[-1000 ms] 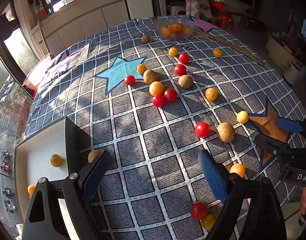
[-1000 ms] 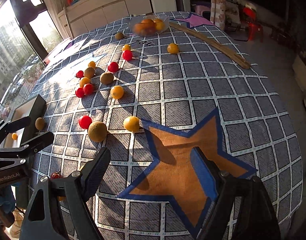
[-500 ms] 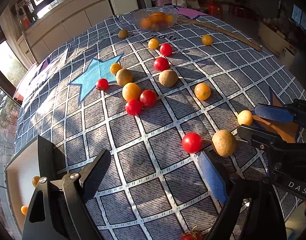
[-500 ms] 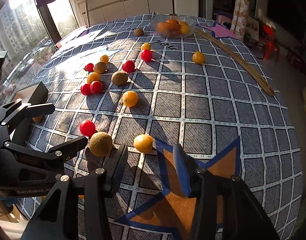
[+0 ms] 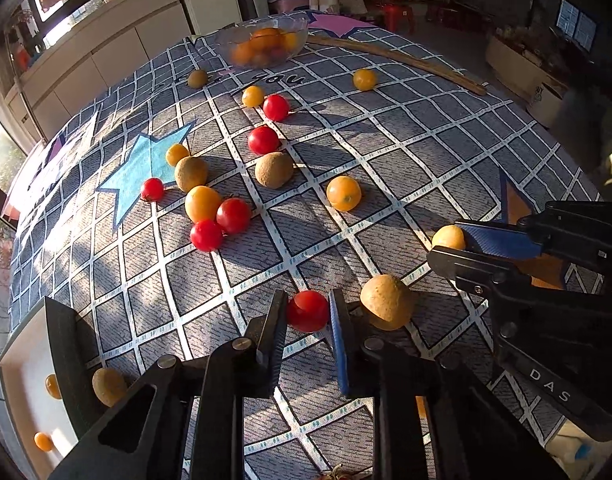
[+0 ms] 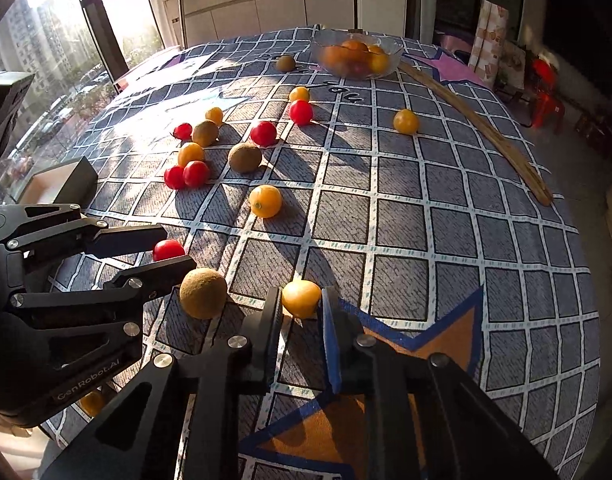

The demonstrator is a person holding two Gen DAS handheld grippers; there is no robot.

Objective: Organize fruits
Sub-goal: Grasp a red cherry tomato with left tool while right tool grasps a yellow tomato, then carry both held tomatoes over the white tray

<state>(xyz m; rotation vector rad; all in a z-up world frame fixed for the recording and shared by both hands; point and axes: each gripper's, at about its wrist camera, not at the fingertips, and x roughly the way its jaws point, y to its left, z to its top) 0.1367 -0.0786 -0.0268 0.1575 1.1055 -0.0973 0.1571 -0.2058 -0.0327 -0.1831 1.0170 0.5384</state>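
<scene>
Jaws of the left gripper (image 5: 308, 312) are seen drawn in narrowly around a red tomato (image 5: 308, 311), one finger pressed to each side of it, while the fruit rests on the checked cloth of the table (image 5: 386, 168). Jaws of the right gripper (image 6: 301, 304) are likewise closed in on a small yellow fruit (image 6: 301, 298), which sits on the cloth at the tip of an orange star (image 6: 386, 360) printed there. Between the two held fruits a brown kiwi (image 5: 386, 301) is found, just beside the left gripper's right finger. Farther out, a loose cluster is spread over the middle of the cloth: an orange fruit (image 5: 343, 193) lies alone, another kiwi (image 5: 274, 169) lies beyond it, and two red tomatoes (image 5: 233, 215) are touching a yellow-orange fruit (image 5: 202, 203) near a blue star (image 5: 143, 164). At the far edge a glass bowl (image 5: 265, 42) filled with oranges is set, with a long wooden stick (image 5: 398, 62) lying beside it. At the near left corner a white tray with a dark wall (image 5: 61, 344) is seen, with two small orange fruits (image 5: 52, 386) inside it and a kiwi (image 5: 109, 386) lying just outside its wall.
</scene>
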